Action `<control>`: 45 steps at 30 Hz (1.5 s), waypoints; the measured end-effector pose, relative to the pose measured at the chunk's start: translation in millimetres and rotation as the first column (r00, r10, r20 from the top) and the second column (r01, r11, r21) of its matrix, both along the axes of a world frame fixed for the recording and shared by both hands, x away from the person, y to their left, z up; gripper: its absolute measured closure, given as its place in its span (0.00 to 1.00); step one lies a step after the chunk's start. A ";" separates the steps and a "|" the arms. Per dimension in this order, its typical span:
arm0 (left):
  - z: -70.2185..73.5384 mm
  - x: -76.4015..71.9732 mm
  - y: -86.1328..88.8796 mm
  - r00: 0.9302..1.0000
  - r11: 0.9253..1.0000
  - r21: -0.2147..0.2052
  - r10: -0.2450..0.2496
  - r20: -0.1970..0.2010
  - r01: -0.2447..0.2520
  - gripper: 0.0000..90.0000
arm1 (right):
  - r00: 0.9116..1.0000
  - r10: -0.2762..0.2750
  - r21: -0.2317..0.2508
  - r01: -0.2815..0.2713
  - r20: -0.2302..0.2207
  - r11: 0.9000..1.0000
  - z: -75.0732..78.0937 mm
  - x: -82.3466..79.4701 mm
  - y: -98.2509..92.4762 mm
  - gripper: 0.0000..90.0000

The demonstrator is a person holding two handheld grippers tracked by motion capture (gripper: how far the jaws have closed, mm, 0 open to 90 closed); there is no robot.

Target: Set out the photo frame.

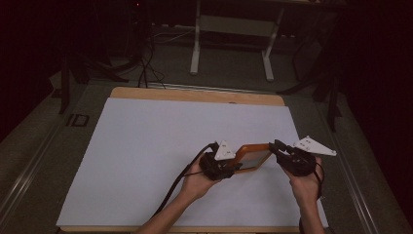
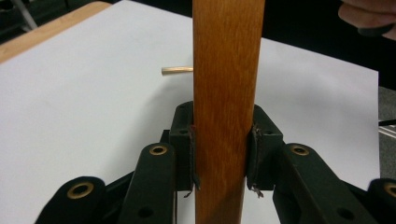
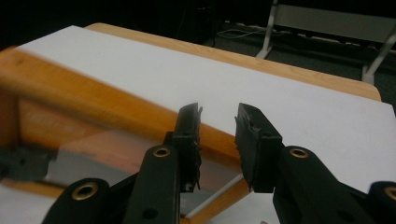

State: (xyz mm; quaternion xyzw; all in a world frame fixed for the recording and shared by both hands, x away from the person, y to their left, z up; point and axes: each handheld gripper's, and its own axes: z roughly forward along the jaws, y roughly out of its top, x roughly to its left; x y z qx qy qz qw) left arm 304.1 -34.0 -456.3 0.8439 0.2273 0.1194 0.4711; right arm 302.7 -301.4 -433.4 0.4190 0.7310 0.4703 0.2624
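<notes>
A wooden frame [image 1: 253,155] with a glossy pane is held tilted above the white sheet, between my two hands. My left gripper [image 1: 237,165] is shut on one of its side bars. In the left gripper view that orange-brown bar [image 2: 226,70] runs upright, and both pads of the gripper [image 2: 223,135] press on it. My right gripper [image 1: 275,146] is at the frame's right corner. In the right gripper view its jaws [image 3: 218,126] stand apart over the frame's rim [image 3: 93,100] without pressing on it. A pale peg end [image 2: 176,70] sticks out left of the bar.
A white sheet [image 1: 160,146] covers most of the wooden table [image 1: 195,94]. Beyond the far edge, on the dark floor, are a white desk frame [image 1: 196,48] and cables [image 1: 146,63]. The person's other hand [image 2: 369,16] is at the top right of the left gripper view.
</notes>
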 end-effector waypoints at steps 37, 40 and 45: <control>45.0 40.8 -20.7 0.995 0.995 0.009 -0.100 0.023 0.099 0.77 | 0.998 0.059 -0.020 -0.059 0.006 0.998 -4.5 -3.7 -2.7 0.73; 47.7 41.2 -13.0 0.994 0.994 0.018 -0.110 0.020 0.110 0.77 | 0.995 0.103 -0.048 -0.102 0.007 0.994 -6.3 -3.5 2.4 0.71; 50.9 41.1 -1.6 0.989 0.988 0.032 -0.149 0.006 0.149 0.77 | 0.984 0.177 -0.067 -0.177 -0.001 0.982 -8.6 -2.4 12.1 0.66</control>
